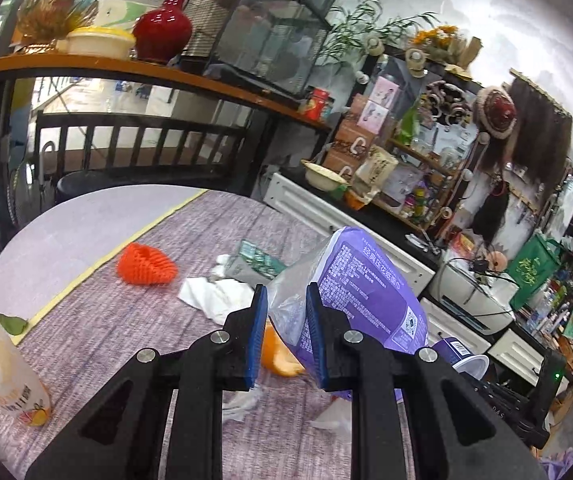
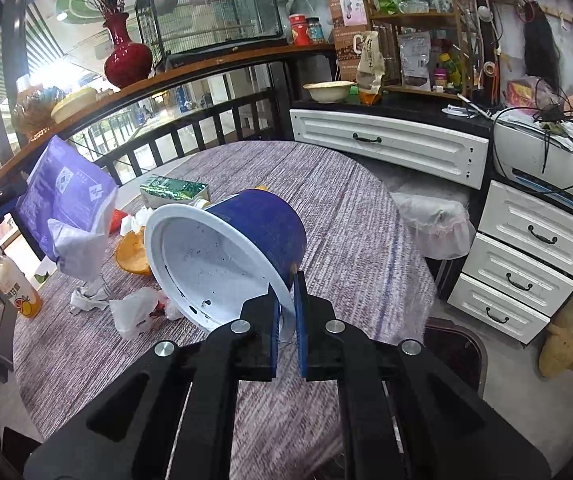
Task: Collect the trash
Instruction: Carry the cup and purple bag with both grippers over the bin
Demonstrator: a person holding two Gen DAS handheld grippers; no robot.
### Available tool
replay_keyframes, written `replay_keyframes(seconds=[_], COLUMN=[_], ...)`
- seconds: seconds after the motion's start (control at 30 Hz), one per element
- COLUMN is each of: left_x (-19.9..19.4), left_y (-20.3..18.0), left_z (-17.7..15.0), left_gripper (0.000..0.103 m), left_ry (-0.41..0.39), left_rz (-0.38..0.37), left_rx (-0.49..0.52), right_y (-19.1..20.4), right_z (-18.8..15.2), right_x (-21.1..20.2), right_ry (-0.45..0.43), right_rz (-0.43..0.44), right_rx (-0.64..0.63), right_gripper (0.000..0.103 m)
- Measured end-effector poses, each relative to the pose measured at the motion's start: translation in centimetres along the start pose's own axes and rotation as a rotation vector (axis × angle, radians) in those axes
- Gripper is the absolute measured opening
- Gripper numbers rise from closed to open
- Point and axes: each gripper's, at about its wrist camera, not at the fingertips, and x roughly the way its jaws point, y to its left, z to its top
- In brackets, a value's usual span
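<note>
My left gripper (image 1: 285, 300) is shut on the clear edge of a purple plastic bag (image 1: 370, 292) and holds it up above the round table; the bag also shows at the left of the right wrist view (image 2: 62, 196). My right gripper (image 2: 287, 288) is shut on the white rim of a blue paper bowl (image 2: 222, 256), tilted on its side above the table; the bowl shows at the lower right of the left wrist view (image 1: 464, 358). Loose trash lies on the table: orange peel (image 2: 132, 254), crumpled tissues (image 2: 134, 310), an orange foam net (image 1: 146, 264), a green carton (image 2: 172, 190).
A drink bottle (image 1: 2, 372) stands at the table's left edge beside a green leaf (image 1: 12, 324). White drawers (image 2: 526, 256) and a printer (image 2: 546, 160) stand to the right. A black railing (image 2: 190, 128) and a shelf with a red vase (image 2: 126, 56) run behind the table.
</note>
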Motion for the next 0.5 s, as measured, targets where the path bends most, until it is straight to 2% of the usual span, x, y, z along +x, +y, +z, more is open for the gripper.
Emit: replay_keyframes(seconds=[0.23,0.37,0.43,0.5], left_x=[0.3,1.2,1.7,2.3], left_y=[-4.6,-7.7,-9.3,-10.9], left_z=[-1.4,-2.5,-3.2,-3.9], left_gripper=[0.021,0.021,0.021,0.021], left_ry=[0.008,0.027,0.044,0.059], left_rz=[-0.094,-0.137,-0.167,-0.193], left_rx=[0.06,0.103,0.123,0.142], right_y=[-3.4,-6.6,-8.4,-10.4], right_z=[-0.8,-1.8,-2.4,-3.4], right_x=[-4.3,-6.0,-6.1,-6.2], right_ry=[-0.055,-0.071,-0.045,-0.022], right_rz=[-0.045,-0.136,-0.178,-0.261], right_rx=[0.064,0.098,0.124,0.143], right_gripper=[0.008,0.008,0.008,0.008])
